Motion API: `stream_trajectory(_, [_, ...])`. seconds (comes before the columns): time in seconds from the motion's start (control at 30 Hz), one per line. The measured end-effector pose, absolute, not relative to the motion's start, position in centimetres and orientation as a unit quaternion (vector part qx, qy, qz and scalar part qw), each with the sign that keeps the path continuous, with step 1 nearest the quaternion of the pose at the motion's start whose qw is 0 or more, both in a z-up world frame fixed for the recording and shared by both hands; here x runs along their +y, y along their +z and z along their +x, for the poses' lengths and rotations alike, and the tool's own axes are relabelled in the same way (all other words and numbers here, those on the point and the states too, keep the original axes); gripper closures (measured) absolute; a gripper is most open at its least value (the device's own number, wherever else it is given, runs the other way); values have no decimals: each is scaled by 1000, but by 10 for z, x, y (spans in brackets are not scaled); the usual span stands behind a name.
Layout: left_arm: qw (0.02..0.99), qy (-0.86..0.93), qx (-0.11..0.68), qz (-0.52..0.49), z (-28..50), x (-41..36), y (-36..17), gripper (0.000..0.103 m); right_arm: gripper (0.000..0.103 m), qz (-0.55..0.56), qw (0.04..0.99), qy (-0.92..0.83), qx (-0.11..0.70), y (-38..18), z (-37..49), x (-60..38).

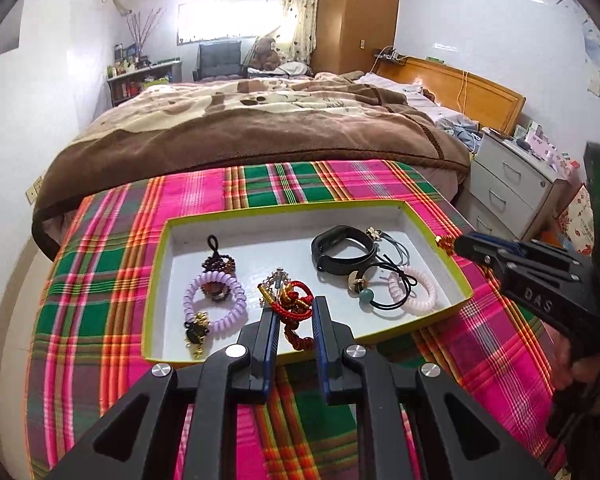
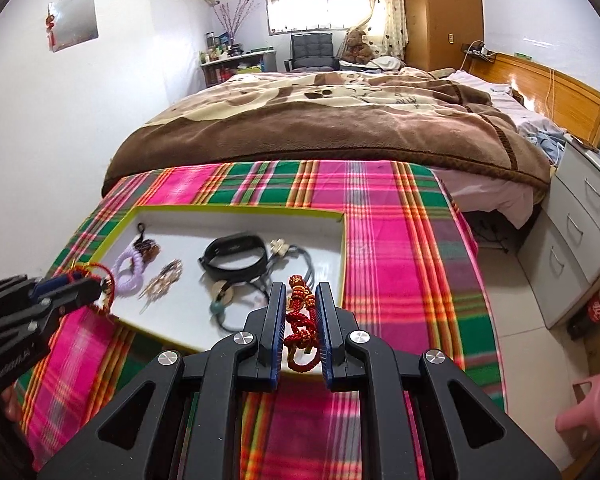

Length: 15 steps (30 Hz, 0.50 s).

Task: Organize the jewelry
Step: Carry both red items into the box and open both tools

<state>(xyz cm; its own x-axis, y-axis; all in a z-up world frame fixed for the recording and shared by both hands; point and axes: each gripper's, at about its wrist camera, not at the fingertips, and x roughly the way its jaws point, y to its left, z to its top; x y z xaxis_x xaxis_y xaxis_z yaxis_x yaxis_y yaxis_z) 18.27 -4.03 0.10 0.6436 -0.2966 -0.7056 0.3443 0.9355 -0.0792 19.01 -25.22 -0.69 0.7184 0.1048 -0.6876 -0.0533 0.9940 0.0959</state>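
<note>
**A:** What has the left gripper [image 1: 295,306] got?

**B:** From its own camera I see the jaws drawn in to a narrow gap, and a red bracelet [image 1: 300,338] of knotted cord with gold beads fills that gap. I read it as gripped. It sits over the near rim of the tray [image 1: 156,280], about midway along.

**A:** And the right gripper [image 2: 300,286]?

**B:** Much the same. The jaws are narrowed onto a red knot charm [image 2: 300,320], which hangs down between the fingers. In the left view the charm's gold end pokes out past the fingertips, right at the tray's right rim, near the near right corner.

**A:** Are the two red pieces joined?

**B:** I see no cord running between them. They are well apart.

**A:** What lies in the tray?

**B:** On the left, a purple coil tie [image 1: 216,300] overlaps a dark bead bracelet [image 1: 220,264]. A gold clip [image 2: 162,280] lies just right of them. Far right of centre is a black watch band [image 1: 342,250]. Nearer than that there is a black elastic with a green bead [image 1: 366,294], touching a pink coil tie [image 1: 416,292].

**A:** And under the tray?

**B:** A pink and green plaid cloth [image 1: 100,240], with a brown blanket [image 1: 260,128] beyond its far edge.
</note>
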Motion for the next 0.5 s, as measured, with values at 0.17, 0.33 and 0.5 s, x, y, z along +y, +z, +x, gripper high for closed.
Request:
stream_trajectory(0.17, [901, -176, 396, 31, 196, -44, -12, 87, 88, 28, 924, 45, 378, -16, 210, -250])
stream_trajectory(0.33, [894, -177, 411, 32, 207, -47, -26, 87, 88, 27, 921, 49, 386, -26, 227, -248])
stream_trajectory(0.5, [890, -176, 420, 29, 215, -48, -35, 87, 88, 18, 915, 50, 400, -38, 238, -245])
